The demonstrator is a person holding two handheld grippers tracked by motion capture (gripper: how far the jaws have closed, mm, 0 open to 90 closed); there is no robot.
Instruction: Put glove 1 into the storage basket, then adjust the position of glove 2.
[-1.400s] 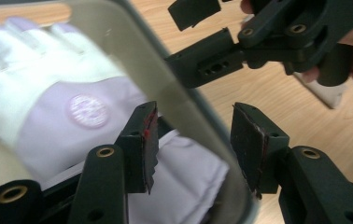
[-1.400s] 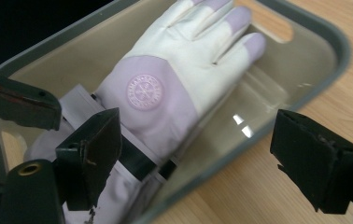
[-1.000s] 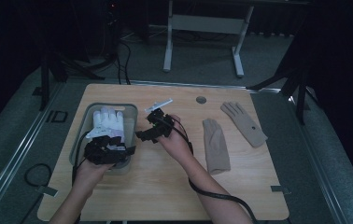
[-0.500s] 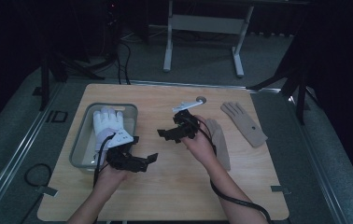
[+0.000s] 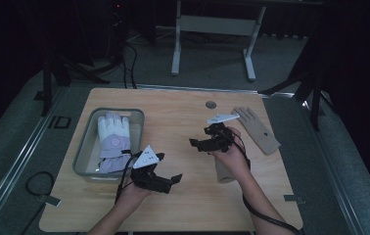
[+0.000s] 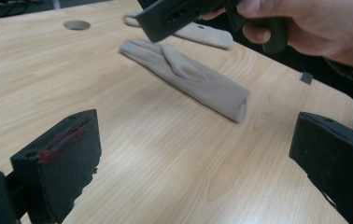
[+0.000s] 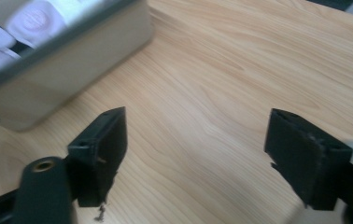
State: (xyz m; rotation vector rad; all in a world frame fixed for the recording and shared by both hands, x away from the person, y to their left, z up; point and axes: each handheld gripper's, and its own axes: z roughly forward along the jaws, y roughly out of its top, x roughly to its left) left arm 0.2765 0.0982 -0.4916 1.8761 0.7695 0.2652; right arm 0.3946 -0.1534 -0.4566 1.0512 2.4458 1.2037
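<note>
Left hand-held gripper point(image 6: 188, 154) agape, empty; its view reveals rolled beige glove point(image 6: 188, 77); right hand-held gripper point(image 7: 195, 154) closing, empty.

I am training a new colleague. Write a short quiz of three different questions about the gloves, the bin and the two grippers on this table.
1. True or false: the white and lilac glove lies inside the grey bin.
2. How many beige gloves lie on the bare table? A) one B) two C) three
3. Fill in: the jaws of the left gripper are ____ and hold nothing.

Key
1. True.
2. B: a rolled beige glove lies under the right hand, and a flat beige glove lies near the far right corner.
3. Open. The right gripper is open too, with only bare wood between its jaws; they have just been closing a little.
</note>
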